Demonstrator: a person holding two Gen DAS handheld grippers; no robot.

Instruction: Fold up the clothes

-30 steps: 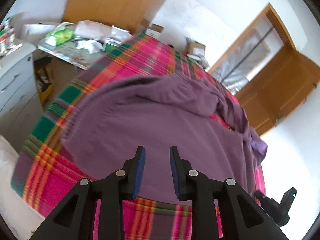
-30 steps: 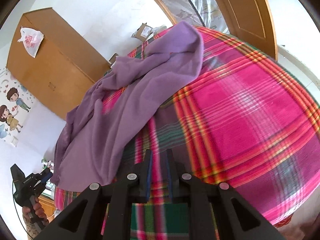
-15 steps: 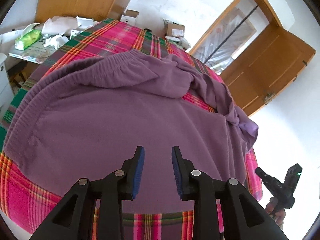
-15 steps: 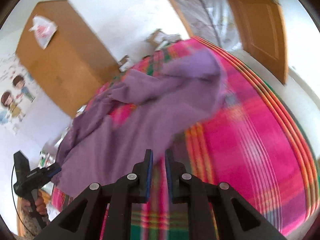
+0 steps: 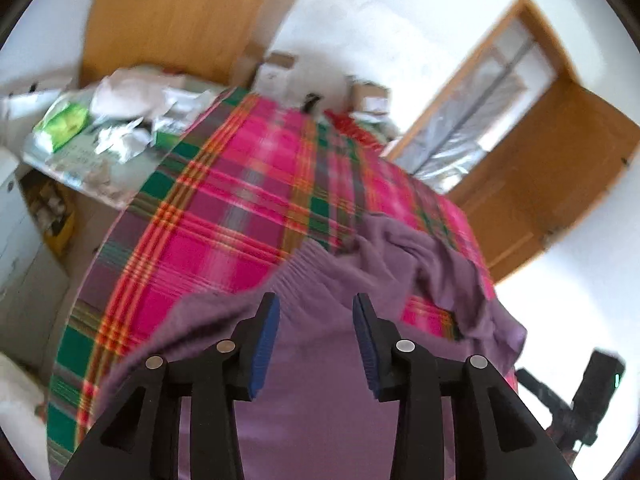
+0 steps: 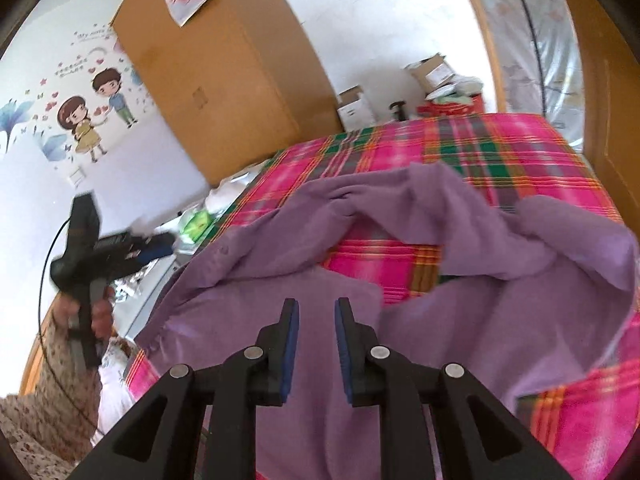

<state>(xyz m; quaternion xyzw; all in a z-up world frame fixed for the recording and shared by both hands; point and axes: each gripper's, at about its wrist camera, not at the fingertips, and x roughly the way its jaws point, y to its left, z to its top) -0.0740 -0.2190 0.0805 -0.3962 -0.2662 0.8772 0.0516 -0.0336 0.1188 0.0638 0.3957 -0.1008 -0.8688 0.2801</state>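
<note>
A purple knitted garment [image 5: 340, 380] lies crumpled on the bed's pink and green plaid cover [image 5: 224, 220]. My left gripper [image 5: 315, 304] hovers over its ribbed hem. Its jaws are opening and no cloth is between the blue pads. In the right wrist view the same garment [image 6: 440, 320] spreads out with a twisted sleeve or collar part toward the far side. My right gripper [image 6: 316, 306] hangs above it, jaws opening a little and narrowly apart, holding nothing. The left gripper [image 6: 86, 256] shows at the left in a hand, and the right gripper [image 5: 580, 400] shows at the lower right.
A cluttered side table [image 5: 100, 132] with bags and papers stands left of the bed, next to a white drawer unit [image 5: 12, 220]. A wooden wardrobe [image 6: 224, 60] and cardboard boxes [image 6: 432, 72] stand at the far wall. A wooden door [image 5: 540, 168] is at the right.
The left jaws have widened, and the garment now sits lower in that view with more plaid cover showing. The right view has rolled and swung over the garment, and its jaws have parted slightly.
</note>
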